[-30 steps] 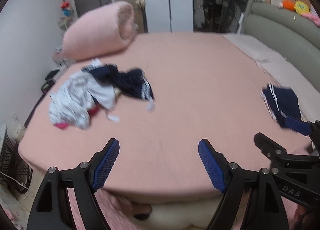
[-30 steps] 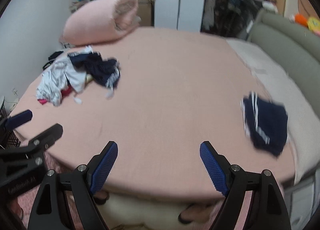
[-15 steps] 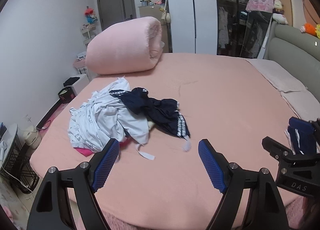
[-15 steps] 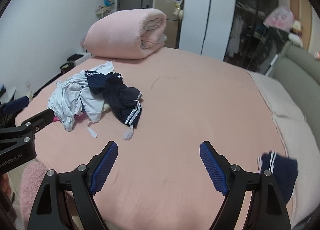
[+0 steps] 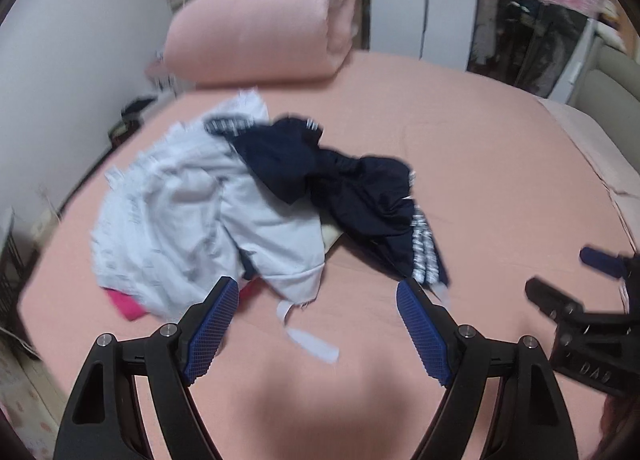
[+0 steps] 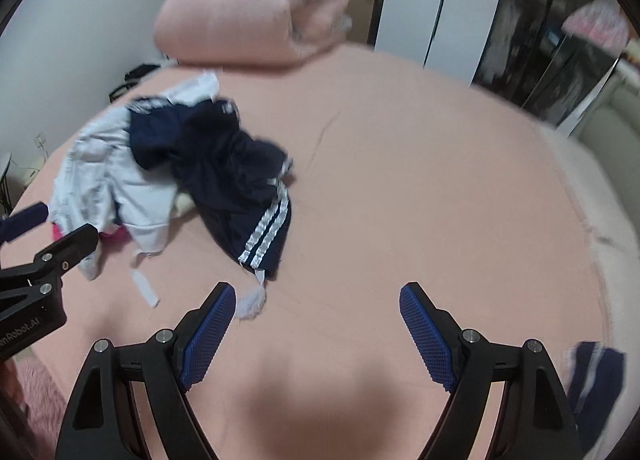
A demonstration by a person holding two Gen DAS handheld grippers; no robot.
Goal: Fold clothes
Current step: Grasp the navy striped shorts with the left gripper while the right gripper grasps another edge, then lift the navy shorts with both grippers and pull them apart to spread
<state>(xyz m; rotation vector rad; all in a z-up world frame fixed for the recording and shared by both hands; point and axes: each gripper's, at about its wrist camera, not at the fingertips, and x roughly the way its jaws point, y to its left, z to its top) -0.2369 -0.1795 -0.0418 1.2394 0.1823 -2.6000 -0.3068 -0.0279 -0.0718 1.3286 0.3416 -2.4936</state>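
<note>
Left claw (image 5: pixel 318 322) and right claw (image 6: pixel 316 326) gape wide, holding nothing.

Lower centre: bare pink bed (image 6: pixel 400 187) sheet lies between each gripper's spread jaws.
Left of centre: a heap of white clothes (image 5: pixel 180 211) and navy shorts (image 6: pixel 240 187) blocks the way.
Upper left: a rolled pink duvet (image 5: pixel 260 23) closes the far edge.
Right half: open sheet.
Lower right corner: folded navy shorts (image 6: pixel 596 380) lie there.
</note>
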